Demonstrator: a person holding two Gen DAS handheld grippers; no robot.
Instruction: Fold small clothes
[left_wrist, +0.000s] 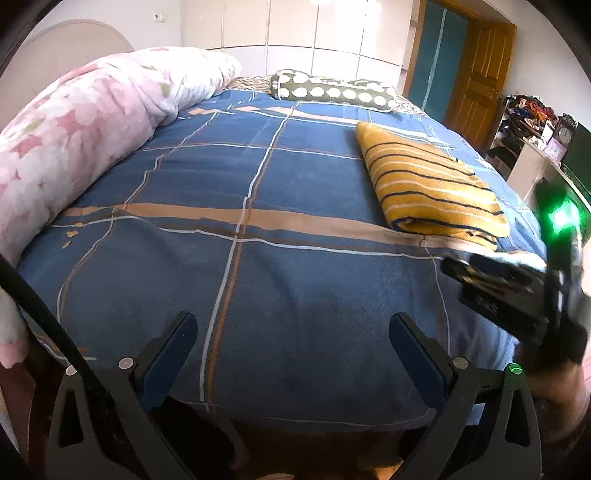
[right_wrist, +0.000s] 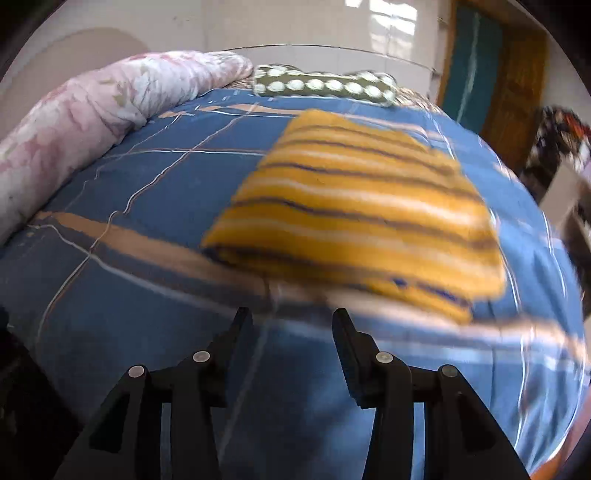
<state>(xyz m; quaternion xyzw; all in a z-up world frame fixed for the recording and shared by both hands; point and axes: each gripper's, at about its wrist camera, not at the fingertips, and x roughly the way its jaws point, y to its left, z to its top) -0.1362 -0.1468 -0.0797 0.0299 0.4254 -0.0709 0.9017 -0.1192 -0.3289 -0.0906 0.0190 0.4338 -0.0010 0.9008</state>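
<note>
bed (left_wrist: 258, 229): your blue plaid sheet, pink floral quilt (left_wrist: 81, 122) rolled along its left edge.
garment (right_wrist: 354, 214): yellow striped, folded, lying on the bed's right side.
left gripper (left_wrist: 291, 354): your jaws wide apart, empty.
right gripper (right_wrist: 291, 332): jaws parted, nothing between, just short of the garment.

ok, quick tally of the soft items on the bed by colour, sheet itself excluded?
Mustard-yellow striped folded garment: 1
Pink floral quilt, rolled along the left edge: 1
Olive pillow with white dots, at the far end: 1
Total: 3, all lying on the blue plaid sheet.
</note>
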